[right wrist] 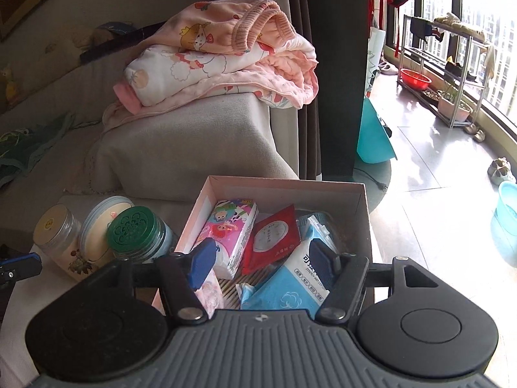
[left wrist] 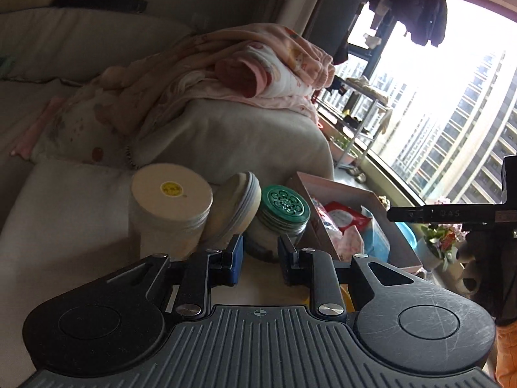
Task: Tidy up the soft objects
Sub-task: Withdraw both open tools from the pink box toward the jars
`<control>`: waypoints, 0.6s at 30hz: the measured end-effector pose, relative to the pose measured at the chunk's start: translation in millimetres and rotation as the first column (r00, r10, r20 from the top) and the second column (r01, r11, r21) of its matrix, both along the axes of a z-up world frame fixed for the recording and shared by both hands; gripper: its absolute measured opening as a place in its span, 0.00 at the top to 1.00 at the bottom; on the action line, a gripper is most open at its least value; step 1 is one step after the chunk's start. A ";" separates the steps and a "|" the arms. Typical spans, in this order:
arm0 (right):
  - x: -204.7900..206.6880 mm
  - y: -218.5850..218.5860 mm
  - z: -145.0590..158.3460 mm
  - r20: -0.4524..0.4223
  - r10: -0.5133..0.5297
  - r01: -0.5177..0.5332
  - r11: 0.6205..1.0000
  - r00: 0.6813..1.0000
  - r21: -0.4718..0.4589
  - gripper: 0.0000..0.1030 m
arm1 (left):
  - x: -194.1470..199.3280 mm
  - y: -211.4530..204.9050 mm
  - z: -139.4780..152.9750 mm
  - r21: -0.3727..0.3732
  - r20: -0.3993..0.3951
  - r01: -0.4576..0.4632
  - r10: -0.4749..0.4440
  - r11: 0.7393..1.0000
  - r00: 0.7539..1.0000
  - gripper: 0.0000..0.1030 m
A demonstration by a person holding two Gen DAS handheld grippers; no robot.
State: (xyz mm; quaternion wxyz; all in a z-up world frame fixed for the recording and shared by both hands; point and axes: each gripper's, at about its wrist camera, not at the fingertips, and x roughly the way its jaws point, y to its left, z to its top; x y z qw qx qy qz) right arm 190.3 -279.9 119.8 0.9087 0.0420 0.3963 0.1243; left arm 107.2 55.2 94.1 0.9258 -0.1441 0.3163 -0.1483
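Blue tissue pack point(right wrist: 286, 286) between right gripper point(right wrist: 261, 257) fingers

I see a pale tabletop point(right wrist: 29, 286) carrying three jars in a row near its far edge: a cream-lidded jar point(right wrist: 59, 231), a tilted jar point(right wrist: 103, 223) leaning between, and a green-lidded jar point(right wrist: 139, 234). Just beside them, toward the window-side edge, sits an open box point(right wrist: 363, 213).

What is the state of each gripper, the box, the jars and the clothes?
left gripper: open, empty
right gripper: open, empty, over the box
box: open, holds soft packs
green-lid jar: lid on
yellow-sticker jar: lid on
clothes: piled on the sofa arm
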 end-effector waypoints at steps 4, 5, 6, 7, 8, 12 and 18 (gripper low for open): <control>-35.8 2.1 -6.2 0.010 0.009 -0.009 1.000 1.000 0.009 0.37 | -13.1 -11.3 -6.6 -0.001 -0.020 0.047 -0.047 0.999 0.999 0.75; -45.5 2.7 -8.8 0.014 0.013 -0.013 1.000 1.000 0.004 0.37 | -16.0 -16.8 -7.9 0.004 -0.016 0.066 -0.066 0.998 0.998 0.75; -55.0 2.2 -11.7 0.020 0.015 -0.015 1.000 1.000 0.002 0.36 | -19.2 -21.1 -9.1 0.009 -0.011 0.079 -0.079 0.997 0.997 0.75; -64.2 1.2 -15.2 0.029 0.017 -0.017 1.000 0.999 0.001 0.36 | -20.1 -24.7 -9.8 0.014 -0.008 0.085 -0.085 0.996 0.996 0.75; -74.3 0.6 -19.6 0.037 0.020 -0.020 1.000 0.999 0.003 0.35 | -20.3 -29.9 -11.0 0.022 -0.006 0.090 -0.090 0.996 0.996 0.75; -111.4 2.8 -41.6 0.070 0.044 -0.044 0.999 0.997 -0.007 0.33 | -24.1 -45.6 -16.3 0.061 -0.010 0.097 -0.097 0.993 0.995 0.75; -138.7 7.7 -76.3 0.053 0.028 -0.031 0.999 0.998 0.042 0.33 | -30.6 -55.2 -20.3 0.186 0.061 0.081 -0.094 0.979 0.994 0.75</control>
